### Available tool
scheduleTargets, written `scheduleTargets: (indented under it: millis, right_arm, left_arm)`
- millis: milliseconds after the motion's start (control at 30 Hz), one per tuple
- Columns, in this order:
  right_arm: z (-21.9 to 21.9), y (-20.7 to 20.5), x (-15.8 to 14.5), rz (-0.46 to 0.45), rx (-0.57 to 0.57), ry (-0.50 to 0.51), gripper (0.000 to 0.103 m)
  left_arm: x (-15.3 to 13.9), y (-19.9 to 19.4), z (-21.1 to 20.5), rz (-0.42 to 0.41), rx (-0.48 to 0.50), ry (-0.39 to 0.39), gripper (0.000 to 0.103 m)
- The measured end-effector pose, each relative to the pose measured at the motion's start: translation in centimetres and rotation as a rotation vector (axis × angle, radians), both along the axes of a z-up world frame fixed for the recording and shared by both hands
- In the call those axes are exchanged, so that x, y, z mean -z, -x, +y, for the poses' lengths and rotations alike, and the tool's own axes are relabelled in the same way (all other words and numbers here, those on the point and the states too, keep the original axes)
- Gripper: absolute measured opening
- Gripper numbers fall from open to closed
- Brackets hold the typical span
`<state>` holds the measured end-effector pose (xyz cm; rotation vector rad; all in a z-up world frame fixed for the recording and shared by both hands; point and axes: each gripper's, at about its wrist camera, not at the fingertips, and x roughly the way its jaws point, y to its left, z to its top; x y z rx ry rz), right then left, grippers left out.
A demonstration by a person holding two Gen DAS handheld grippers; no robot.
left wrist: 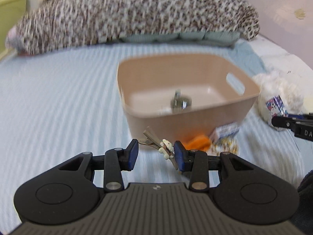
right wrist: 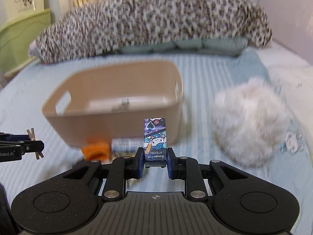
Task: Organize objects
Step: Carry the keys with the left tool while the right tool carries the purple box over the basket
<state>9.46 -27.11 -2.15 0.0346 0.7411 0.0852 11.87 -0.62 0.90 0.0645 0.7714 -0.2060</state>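
Note:
My left gripper [left wrist: 156, 152] holds a brown hair clip [left wrist: 159, 146] with a small white bear charm between its blue pads, just in front of the tan plastic basket [left wrist: 195, 121]. A small dark metal item [left wrist: 181, 101] lies inside the basket. My right gripper [right wrist: 155, 161] is shut on a small card box [right wrist: 155, 139] with cartoon print, held upright in front of the basket [right wrist: 82, 123]. An orange item [right wrist: 95, 150] and another printed box [right wrist: 127, 144] lie on the bed by the basket's front wall.
A white fluffy plush [right wrist: 248, 125] lies right of the basket. A long leopard-print pillow [right wrist: 148, 21] and a green cushion [right wrist: 182, 46] lie across the back of the light blue striped bed [left wrist: 58, 101]. A pink wall panel [left wrist: 283, 9] stands at the right.

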Motion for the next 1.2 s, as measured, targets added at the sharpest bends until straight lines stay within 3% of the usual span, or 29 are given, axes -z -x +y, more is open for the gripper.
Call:
scheduleTargets:
  millis: [200, 400, 533, 767, 1100, 1200]
  right_arm:
    - [0.7, -1.4, -3.4, -0.101, -0.020, 0.015, 0.021]
    - [1.0, -4.6, -4.6, -0.124, -0.011, 0.000, 0.021]
    - [1.2, -7.5, -4.3, -0.094, -0.015, -0.032, 0.021]
    - [2.8, -11.0, -2.2, -0.034, -0.021, 0.002, 0.021]
    - [3.9, -14.4, 1.9, 0.090, -0.029, 0.042, 0.021]
    - [4.0, -14.7, 2.8, 0.127, -0.033, 0.040, 0.021]
  left_arm:
    - [-2.9, -2.0, -1.5, -0.106, 0.025, -0.036, 0.042]
    - [-3.8, -5.6, -2.4, -0.150, 0.023, -0.043, 0.042]
    - [-2.4, -9.0, -3.5, -0.108, 0.028, -0.066, 0.042]
    - [1.7, -14.1, -5.1, -0.003, 0.020, -0.127, 0.042]
    - [6.5, -16.4, -5.6, 0.176, 0.018, -0.164, 0.042]
    - [7.1, -16.3, -5.6, 0.196, 0.034, -0.165, 0.042]
